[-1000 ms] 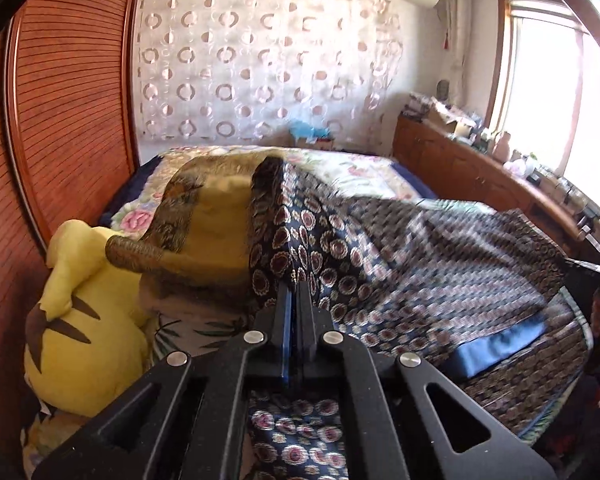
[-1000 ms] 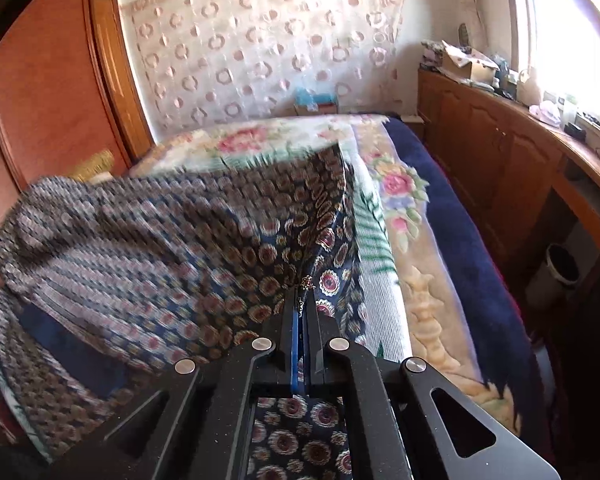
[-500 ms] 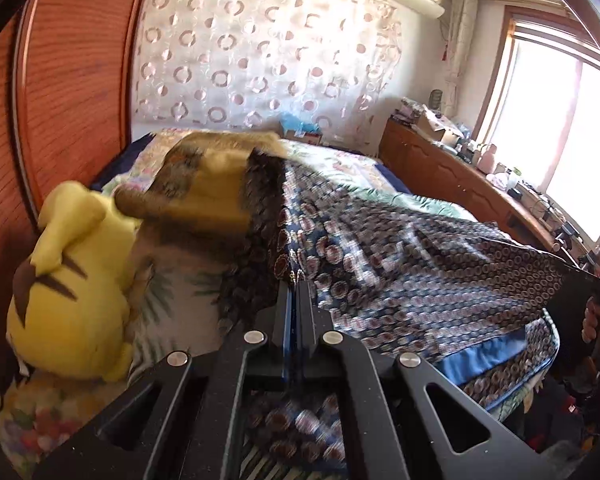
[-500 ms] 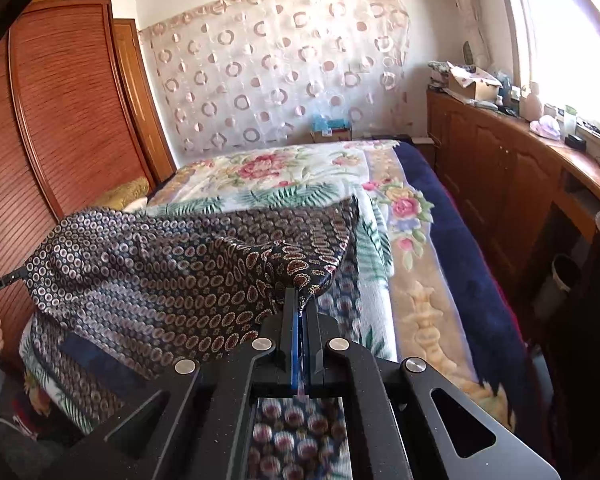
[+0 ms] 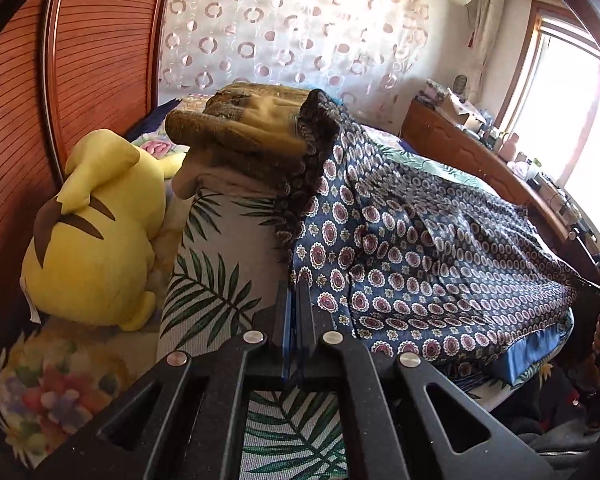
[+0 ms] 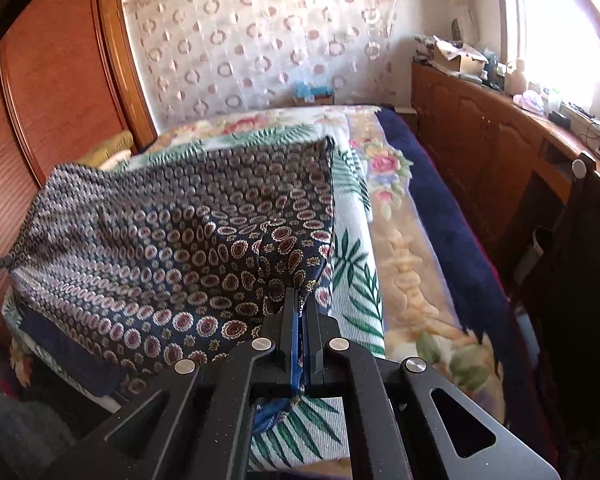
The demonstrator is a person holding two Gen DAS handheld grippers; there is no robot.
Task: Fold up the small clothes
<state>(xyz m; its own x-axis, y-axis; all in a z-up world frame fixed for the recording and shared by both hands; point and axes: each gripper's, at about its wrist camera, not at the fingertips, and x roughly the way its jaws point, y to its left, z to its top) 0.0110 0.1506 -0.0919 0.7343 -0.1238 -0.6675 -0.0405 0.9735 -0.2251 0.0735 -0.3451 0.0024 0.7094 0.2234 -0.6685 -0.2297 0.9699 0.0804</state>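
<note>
Stretching between the two tools, the patterned garment (image 5: pixel 412 248) now lies much lower than a second ago: then it billowed up off the bed, and now most of the cloth sags onto the bed (image 6: pixel 396 248) near its foot edge, with a blue inner band showing along the hem. The left gripper (image 5: pixel 294 308) is clenched on one corner of the cloth, close to the leaf-print pillow (image 5: pixel 216 280) and the yellow plush toy (image 5: pixel 96 232) at the headboard-side corner. The right gripper (image 6: pixel 300 312) is likewise pinched shut on the opposite corner, above the leaf-print sheet toward the bed's window-side edge. Both views have tipped downward over the last second, which suggests the garment is being laid flat. Judging from this, the spread is nearly finished and the first fold comes next; the slack middle may wrinkle unless the corners are drawn apart.
</note>
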